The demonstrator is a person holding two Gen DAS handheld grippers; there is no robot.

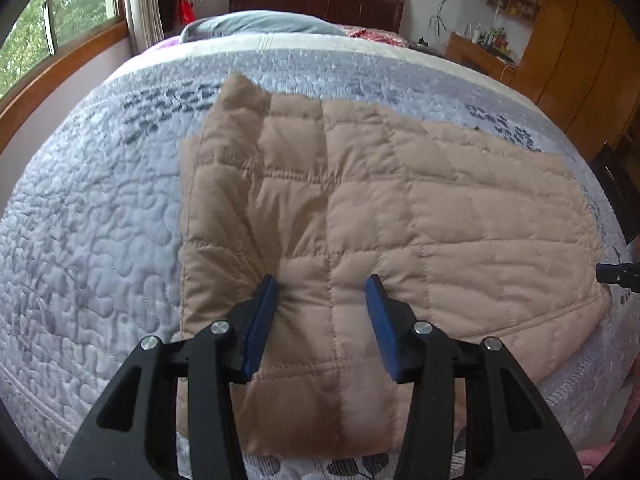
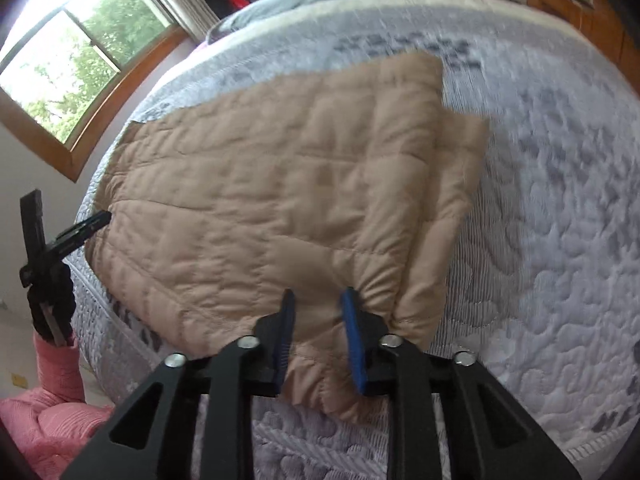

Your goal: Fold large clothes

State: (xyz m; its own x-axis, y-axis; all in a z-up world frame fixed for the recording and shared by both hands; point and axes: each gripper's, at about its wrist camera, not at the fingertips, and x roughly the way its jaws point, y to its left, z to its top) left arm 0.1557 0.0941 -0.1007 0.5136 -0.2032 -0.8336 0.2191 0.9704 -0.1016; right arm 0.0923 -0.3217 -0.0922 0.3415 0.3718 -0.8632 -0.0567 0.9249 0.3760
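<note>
Blue-padded fingers of the left gripper [image 1: 323, 292] straddle the near-left part of a tan quilted jacket [image 1: 400, 208], the left pad puckering the cloth; the jaws stand partly apart, and I cannot tell whether they pinch it. On the garment's other side, the right gripper [image 2: 318, 304] is clenched on a bunched fold near the jacket's corner. It lies folded on a grey quilted bedspread [image 1: 88, 240]. No readable writing or label shows. A pink sleeve [image 2: 56, 364] appears at the left of the right wrist view.
</note>
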